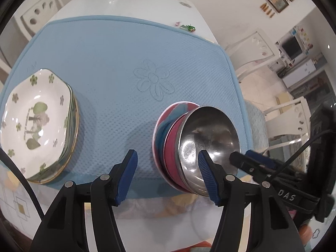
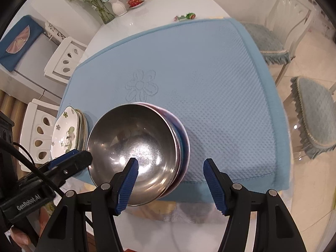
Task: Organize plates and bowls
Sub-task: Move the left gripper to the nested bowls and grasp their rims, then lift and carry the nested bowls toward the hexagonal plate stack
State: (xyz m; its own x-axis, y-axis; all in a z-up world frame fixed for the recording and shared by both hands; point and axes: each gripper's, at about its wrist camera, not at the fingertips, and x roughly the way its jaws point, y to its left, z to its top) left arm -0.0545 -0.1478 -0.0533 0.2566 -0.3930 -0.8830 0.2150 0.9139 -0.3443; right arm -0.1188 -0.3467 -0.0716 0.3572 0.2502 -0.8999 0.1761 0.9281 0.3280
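A steel bowl (image 1: 210, 138) (image 2: 134, 149) sits nested on top of a red bowl (image 1: 171, 147) and a pink-rimmed bowl (image 1: 159, 124) near the front edge of the blue mat (image 1: 126, 52) (image 2: 210, 73). At the mat's left lies a stack of white flower-patterned plates (image 1: 35, 124) (image 2: 67, 134). My left gripper (image 1: 168, 174) is open, its jaws standing either side of the steel bowl's left rim. My right gripper (image 2: 171, 182) is open too, either side of the right rim. Nothing shows any pad pressing on the bowl. Each gripper appears in the other's view: right gripper (image 1: 247, 159), left gripper (image 2: 82, 157).
The mat covers a white table (image 1: 130, 2) whose front edge is just under the bowls. At the far end stand a vase of flowers (image 2: 118, 6), a red cup on a saucer (image 2: 135, 1) and a small green toy (image 1: 188, 27). White chairs (image 2: 63, 61) surround the table.
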